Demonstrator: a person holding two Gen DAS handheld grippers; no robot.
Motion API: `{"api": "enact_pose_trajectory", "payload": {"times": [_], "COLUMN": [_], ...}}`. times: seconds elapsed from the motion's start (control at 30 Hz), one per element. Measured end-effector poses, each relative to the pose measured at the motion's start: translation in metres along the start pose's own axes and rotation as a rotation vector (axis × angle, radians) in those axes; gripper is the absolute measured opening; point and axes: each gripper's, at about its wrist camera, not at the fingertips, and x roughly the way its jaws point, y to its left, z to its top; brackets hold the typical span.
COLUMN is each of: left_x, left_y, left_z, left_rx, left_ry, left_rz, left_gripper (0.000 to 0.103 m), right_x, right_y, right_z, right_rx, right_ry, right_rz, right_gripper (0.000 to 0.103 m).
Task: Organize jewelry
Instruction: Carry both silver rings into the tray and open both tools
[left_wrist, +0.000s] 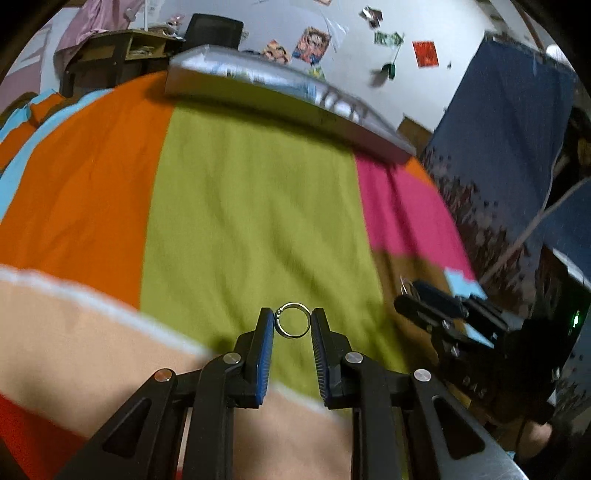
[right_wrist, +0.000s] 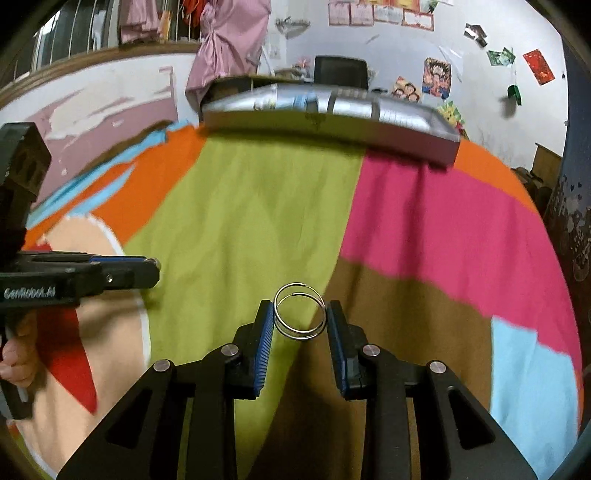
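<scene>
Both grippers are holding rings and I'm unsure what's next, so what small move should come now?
Probably carry both toward the open case at the far edge: the left jaws pinch a ring, the right a pair, both held above the blanket.

Before me a white wall (right_wrist: 399, 48) carries posters (right_wrist: 436, 76); a pink curtain (right_wrist: 229, 40) hangs beside a wooden desk (left_wrist: 110, 55) on my left.

Both wrist views are evenly, softly lit indoors, with saturated colours on the patchwork blanket (left_wrist: 251, 206) and only faint shadows under the silver case (right_wrist: 332, 110) at its far edge. Motion blur smears the blanket, case and wall posters (left_wrist: 312, 44), while the near metal parts stay sharp. Fisheye distortion bows the edges, and black vignetting fills the corners.
</scene>
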Motion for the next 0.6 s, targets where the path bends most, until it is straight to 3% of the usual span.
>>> {"api": "enact_pose_trajectory", "payload": {"times": [0.37, 0.6], "left_x": [-0.005, 0.027], "left_y": [-0.003, 0.003], "left_z": [0.133, 0.190], "left_rx": [0.045, 0.009], "left_ry": [-0.193, -0.196], "left_rz": [0.022, 0.080], "left_gripper": [0.020, 0.020], "right_x": [-0.001, 0.046], "right_y": [-0.030, -0.060], "right_z": [0.114, 0.164], "right_rx": [0.018, 0.079], "right_ry": [-0.159, -0.120], "right_rz": [0.017, -0.085], "right_gripper": [0.026, 0.026]}}
